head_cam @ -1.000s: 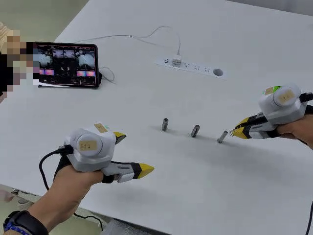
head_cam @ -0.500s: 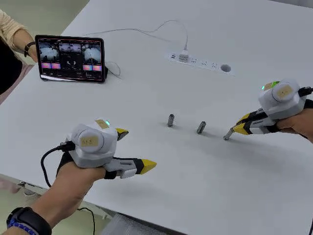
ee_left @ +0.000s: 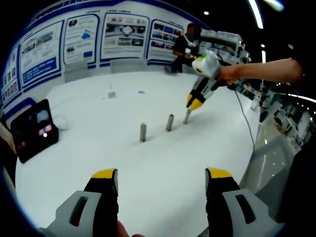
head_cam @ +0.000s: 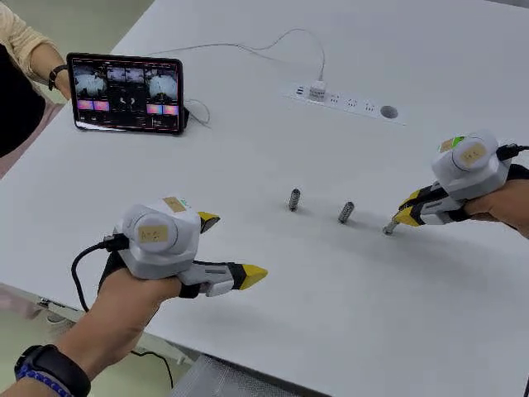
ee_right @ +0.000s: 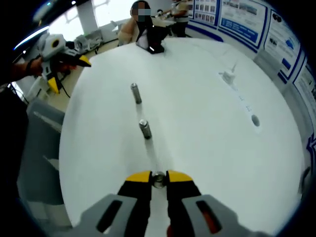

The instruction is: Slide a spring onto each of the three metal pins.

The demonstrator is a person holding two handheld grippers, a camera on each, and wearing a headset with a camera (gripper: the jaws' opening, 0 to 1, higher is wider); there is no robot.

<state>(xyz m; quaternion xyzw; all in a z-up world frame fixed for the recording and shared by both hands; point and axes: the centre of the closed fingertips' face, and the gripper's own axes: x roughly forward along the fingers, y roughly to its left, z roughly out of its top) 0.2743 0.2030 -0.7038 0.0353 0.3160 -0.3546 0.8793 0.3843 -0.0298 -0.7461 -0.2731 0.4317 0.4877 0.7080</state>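
Three short metal pins stand in a row on the white table (head_cam: 331,314). Coiled springs sit on the left pin (head_cam: 294,199) and the middle pin (head_cam: 346,212). At the right end a third spring (head_cam: 389,227) leans, and my right gripper (head_cam: 403,216) is shut on its top. In the right gripper view, the yellow tips (ee_right: 158,177) pinch the round metal end (ee_right: 158,179), with the other two pins (ee_right: 145,128) (ee_right: 136,93) beyond. My left gripper (head_cam: 231,246) hovers open at the near left, with nothing between its fingers (ee_left: 160,175).
A tablet (head_cam: 128,93) stands at the far left, with a person (head_cam: 25,74) beside it. A white power strip (head_cam: 343,101) with a cable lies at the back. The table's near edge (head_cam: 190,351) runs just below my left hand.
The head camera has shifted, so the whole scene sits a little to the right. My right gripper's tips sit a little closer over the rightmost spring. The left gripper stays open in place.
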